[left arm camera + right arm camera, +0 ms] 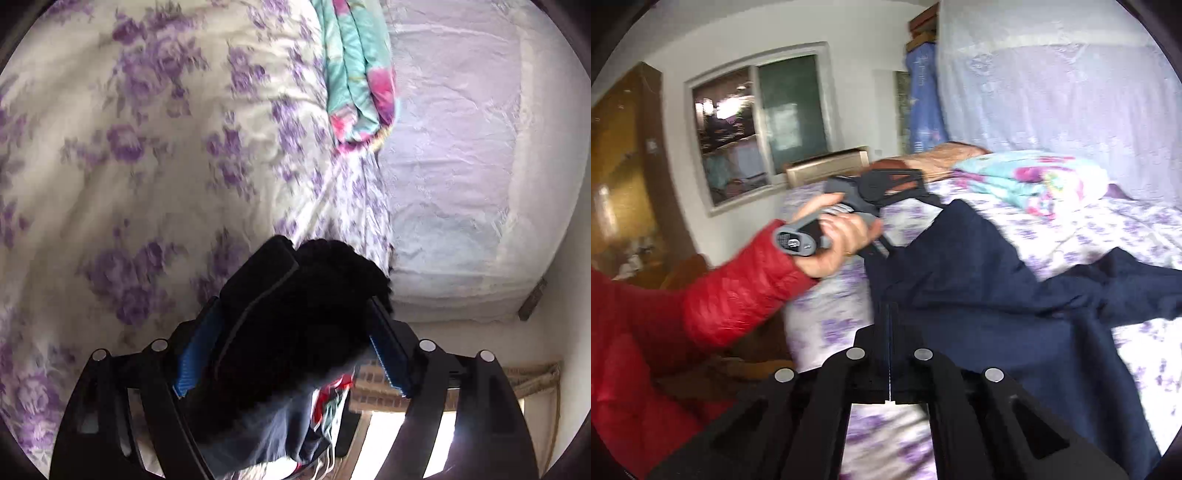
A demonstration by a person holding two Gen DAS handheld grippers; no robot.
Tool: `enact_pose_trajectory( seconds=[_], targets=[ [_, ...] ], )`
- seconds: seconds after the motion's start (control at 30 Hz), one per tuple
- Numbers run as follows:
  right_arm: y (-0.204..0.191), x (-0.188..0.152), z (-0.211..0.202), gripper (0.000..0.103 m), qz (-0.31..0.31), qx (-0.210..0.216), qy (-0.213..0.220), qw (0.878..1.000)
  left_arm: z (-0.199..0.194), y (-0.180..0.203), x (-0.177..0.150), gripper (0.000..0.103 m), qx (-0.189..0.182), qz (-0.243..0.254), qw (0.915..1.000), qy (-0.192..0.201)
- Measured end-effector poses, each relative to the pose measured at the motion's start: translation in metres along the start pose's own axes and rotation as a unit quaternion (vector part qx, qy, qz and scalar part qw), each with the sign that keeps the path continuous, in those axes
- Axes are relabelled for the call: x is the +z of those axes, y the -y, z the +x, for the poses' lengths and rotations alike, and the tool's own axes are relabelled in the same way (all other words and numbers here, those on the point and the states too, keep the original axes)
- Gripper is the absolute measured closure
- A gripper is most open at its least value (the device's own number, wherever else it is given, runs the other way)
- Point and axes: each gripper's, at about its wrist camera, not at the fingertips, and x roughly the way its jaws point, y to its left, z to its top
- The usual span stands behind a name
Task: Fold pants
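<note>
Dark navy pants [979, 280] hang and spread over a bed with a purple-flowered sheet [1108, 236]. My left gripper [291, 332] is shut on a thick bunch of the pants' waist [295, 314], lifted above the bed; its blue pads [192, 365] press the fabric from both sides. In the right wrist view the left gripper [882, 188] is held by a hand in a red sleeve at the pants' upper edge. My right gripper [889, 332] is shut on the pants' near edge, fingers closed together on the cloth.
A folded turquoise and pink floral blanket [358, 74] lies at the bed's far side, also in the right wrist view [1034, 181]. A pale lilac curtain or net [1052, 92] hangs behind. A window [761, 125] and wooden furniture [624, 177] stand left.
</note>
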Motion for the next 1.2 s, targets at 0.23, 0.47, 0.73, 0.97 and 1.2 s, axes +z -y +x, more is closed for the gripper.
enact_pose_trajectory(
  seconds=[0.23, 0.47, 0.73, 0.97, 1.2],
  targets=[
    [-0.007, 0.015, 0.062, 0.015, -0.024, -0.014, -0.034, 0.999, -0.001, 0.011, 0.003, 0.028, -0.004, 0.024, 0.9993, -0.029],
    [-0.029, -0.005, 0.18, 0.047, -0.148, -0.143, -0.125, 0.971, 0.003, 0.031, 0.0, 0.026, 0.022, 0.075, 0.9951, -0.06],
    [-0.021, 0.001, 0.125, 0.097, -0.049, -0.028, -0.084, 0.995, 0.012, 0.014, 0.021, 0.025, 0.018, 0.032, 0.9963, -0.077],
    [-0.012, -0.027, 0.077, 0.097, -0.005, 0.045, -0.116, 0.992, 0.006, 0.013, 0.026, 0.025, 0.003, 0.016, 0.9979, -0.062],
    [-0.023, -0.053, 0.077, 0.096, -0.016, 0.049, -0.138, 0.989, 0.02, 0.029, -0.003, 0.026, 0.065, 0.067, 0.9919, -0.085]
  ],
)
